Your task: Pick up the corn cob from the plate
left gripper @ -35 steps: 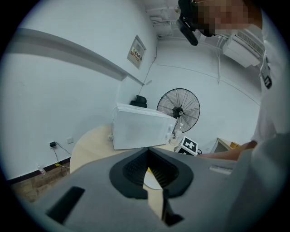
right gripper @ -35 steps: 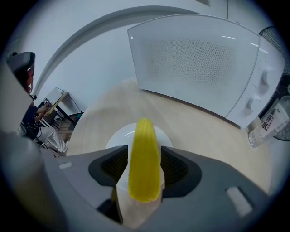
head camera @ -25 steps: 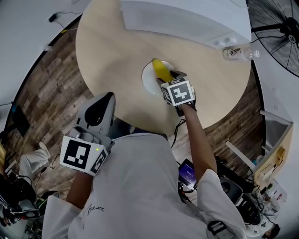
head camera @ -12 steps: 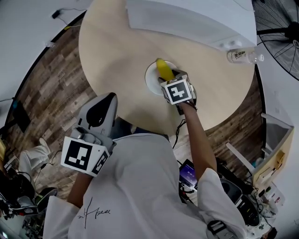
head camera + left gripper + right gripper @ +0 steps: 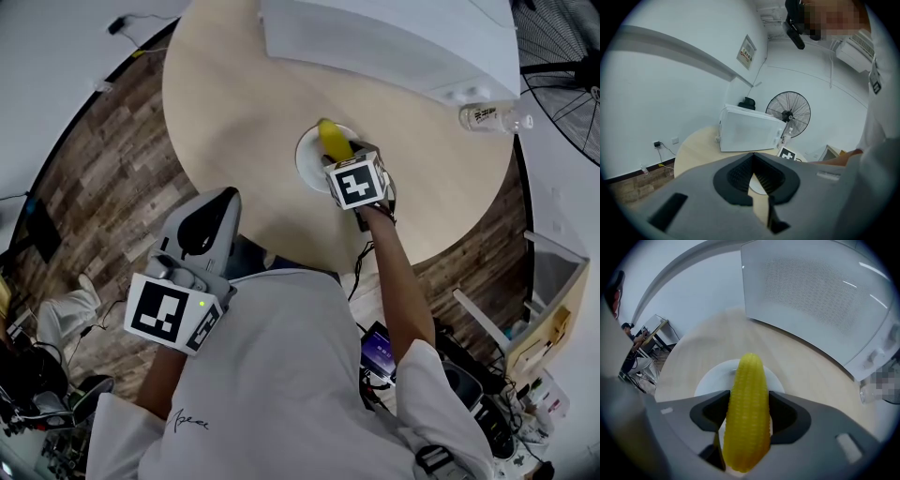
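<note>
Right gripper (image 5: 749, 409) is on it: the jaws are closed across the width of the corn cob (image 5: 749, 380), one pad pressing each side, and the cob fills the gap between them. Its long axis runs straight out along the gripper's own line, with the pointed end aimed away from the person toward the white appliance (image 5: 394, 37) at the far edge of the table (image 5: 234, 112). That's the relation that matters, because a grip across the short width means a straight lift should bring it up cleanly, I'd judge. The cob hangs over the white plate (image 5: 710, 380), which sits about mid-table. Whether it has cleared the plate's surface or rests on it, I can't tell from here. The right arm is stretched forward over the near edge, marker cube on top. The left gripper (image 5: 752, 176) is well apart, held back close to the body off the near edge, its jaws drawn together with nothing between them. The right hand is plainly the working one. A bottle (image 5: 487, 116) lies by the table's right edge, out of the way.
</note>
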{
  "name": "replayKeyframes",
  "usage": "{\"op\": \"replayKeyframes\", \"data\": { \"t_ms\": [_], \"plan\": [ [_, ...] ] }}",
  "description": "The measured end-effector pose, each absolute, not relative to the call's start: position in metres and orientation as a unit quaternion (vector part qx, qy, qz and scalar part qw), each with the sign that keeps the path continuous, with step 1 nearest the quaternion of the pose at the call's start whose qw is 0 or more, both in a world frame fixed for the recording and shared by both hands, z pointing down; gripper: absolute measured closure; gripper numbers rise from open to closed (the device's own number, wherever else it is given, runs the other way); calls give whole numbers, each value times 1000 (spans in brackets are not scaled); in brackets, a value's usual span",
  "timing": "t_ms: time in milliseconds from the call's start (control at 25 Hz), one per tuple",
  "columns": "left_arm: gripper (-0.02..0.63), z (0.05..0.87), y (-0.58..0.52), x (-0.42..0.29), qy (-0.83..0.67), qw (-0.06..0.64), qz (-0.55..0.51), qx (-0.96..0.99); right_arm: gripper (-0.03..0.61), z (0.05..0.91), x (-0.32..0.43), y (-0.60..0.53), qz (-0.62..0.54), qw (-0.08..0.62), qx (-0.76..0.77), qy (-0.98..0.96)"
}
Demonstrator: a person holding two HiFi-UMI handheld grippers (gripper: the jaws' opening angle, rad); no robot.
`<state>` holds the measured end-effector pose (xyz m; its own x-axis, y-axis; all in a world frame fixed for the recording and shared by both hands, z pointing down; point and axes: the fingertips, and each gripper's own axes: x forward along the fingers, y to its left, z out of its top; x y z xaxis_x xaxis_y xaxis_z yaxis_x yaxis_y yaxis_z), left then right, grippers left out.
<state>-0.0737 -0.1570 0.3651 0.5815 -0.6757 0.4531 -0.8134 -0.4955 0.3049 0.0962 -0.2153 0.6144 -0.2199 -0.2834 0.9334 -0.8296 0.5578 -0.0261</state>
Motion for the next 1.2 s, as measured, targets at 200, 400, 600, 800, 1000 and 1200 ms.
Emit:
{"op": "replayKeyframes", "data": {
  "t_ms": [200, 400, 600, 800, 1000, 1200],
  "plan": [
    [621, 364, -156, -73, -433, 247, 138, 856, 307, 614, 97, -216, 275, 499, 381, -728],
    [621, 363, -154, -74, -430, 246, 138, 858, 310, 615, 97, -214, 277, 499, 384, -726],
    [621, 361, -152, -77, -430, 243, 136, 859, 313, 613, 97, -211, 284, 494, 387, -725],
    [621, 358, -152, -76, -428, 241, 135, 861, 313, 611, 96, -212, 291, 484, 392, -726],
    [621, 356, -151, -75, -426, 238, 133, 862, 314, 610, 97, -210, 300, 480, 391, -725],
    [621, 354, -150, -77, -426, 236, 133, 863, 314, 605, 99, -210, 300, 478, 397, -723]
  ]
}}
